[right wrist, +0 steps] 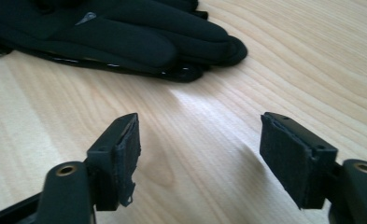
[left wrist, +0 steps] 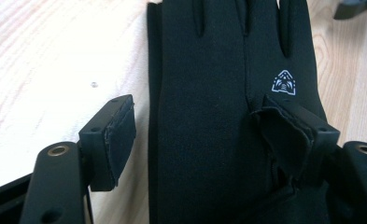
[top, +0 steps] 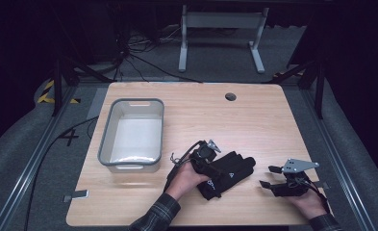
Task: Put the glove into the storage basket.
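Observation:
A black glove with a small white logo lies flat on the wooden table, near its front middle; a second dark layer shows under it, perhaps another glove. My left gripper hovers over the cuff end. In the left gripper view its jaws stand apart, with the glove between them and the left pad clear of the fabric. My right gripper sits to the right of the glove, open, with bare wood between its pads. The glove's fingertips lie beyond it.
An empty grey plastic bin stands at the table's left. A round cable hole is near the far edge. Bare wood stretches behind and to the right of the glove. A white desk frame stands on the floor beyond.

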Demonstrator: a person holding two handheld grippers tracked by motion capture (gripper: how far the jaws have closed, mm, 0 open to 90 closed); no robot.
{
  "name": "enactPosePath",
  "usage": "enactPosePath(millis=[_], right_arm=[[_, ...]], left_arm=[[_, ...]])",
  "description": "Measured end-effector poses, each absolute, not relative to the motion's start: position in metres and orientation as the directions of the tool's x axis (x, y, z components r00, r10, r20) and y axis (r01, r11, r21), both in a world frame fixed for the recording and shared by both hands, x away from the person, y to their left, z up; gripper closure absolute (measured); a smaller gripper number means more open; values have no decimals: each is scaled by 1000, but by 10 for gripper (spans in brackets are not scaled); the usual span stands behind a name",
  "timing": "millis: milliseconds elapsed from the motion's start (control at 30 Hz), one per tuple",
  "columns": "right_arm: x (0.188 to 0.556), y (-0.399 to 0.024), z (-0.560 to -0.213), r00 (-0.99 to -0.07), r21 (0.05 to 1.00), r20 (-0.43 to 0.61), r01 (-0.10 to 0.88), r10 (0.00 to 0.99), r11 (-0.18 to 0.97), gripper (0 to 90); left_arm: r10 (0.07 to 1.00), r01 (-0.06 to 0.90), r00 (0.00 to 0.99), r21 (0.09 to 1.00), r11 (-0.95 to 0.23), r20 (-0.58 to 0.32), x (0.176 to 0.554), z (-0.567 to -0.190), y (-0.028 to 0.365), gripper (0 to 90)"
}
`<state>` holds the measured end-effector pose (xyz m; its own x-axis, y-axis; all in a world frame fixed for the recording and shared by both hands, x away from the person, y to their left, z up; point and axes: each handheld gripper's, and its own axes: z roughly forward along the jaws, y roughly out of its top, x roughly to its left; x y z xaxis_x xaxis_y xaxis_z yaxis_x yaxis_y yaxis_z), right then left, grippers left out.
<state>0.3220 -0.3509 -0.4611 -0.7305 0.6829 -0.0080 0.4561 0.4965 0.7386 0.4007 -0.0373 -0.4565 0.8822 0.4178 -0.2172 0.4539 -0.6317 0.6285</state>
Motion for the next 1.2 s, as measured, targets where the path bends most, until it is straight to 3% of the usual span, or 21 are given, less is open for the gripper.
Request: enactPosePath(millis=[167, 567, 900, 1200], right_arm=[[324, -352, -464, -722, 738, -25, 453, 691, 500, 282], [325, -353, -468, -706, 738, -29, 462, 707, 491, 216], [326, -352, -469, -708, 734, -26, 466, 706, 494, 175], [326, -352, -469, -703, 732, -24, 473, 711, 491, 169]], left_arm=[[400, 427, 896, 623, -655, -194, 397, -456, -41, 340], [350, 441, 897, 594, -673, -269, 396, -452, -41, 718], [367, 472, 881, 597, -649, -297, 396, -441, -36, 741], [409, 485, 870, 623, -613, -275, 399, -410, -18, 741]])
